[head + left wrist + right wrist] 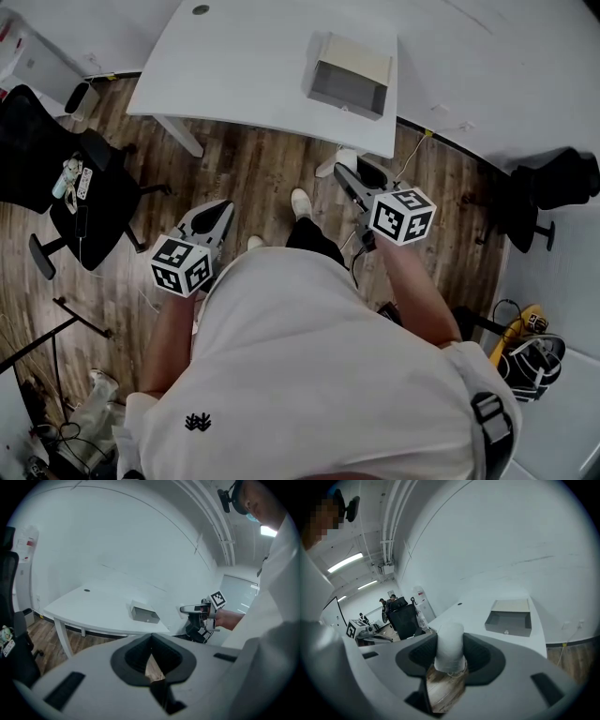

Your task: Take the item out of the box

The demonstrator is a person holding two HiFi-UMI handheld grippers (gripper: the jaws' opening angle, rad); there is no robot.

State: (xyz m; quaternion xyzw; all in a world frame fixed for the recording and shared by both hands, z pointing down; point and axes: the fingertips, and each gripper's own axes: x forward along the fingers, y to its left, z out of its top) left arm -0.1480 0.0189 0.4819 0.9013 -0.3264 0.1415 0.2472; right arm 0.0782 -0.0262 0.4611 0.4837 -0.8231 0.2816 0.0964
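Note:
An open grey box [350, 75] with a beige lid sits near the right end of the white table [244, 66]. It also shows in the left gripper view [144, 615] and the right gripper view [508, 620]; what lies inside is hidden. I stand a step back from the table, both grippers at waist height and short of it. My left gripper [223, 208] [151, 639] has its jaws closed, empty. My right gripper [361, 178] [450, 639] holds its jaws apart; a white post, seemingly the table's leg [450, 648], shows through the gap, floor below it.
A black office chair [66, 178] with small items on its seat stands at the left. Another black chair [544, 187] and a bag with cables [530, 361] are at the right. The floor is wooden planks [253, 178]. People stand far off [389, 603].

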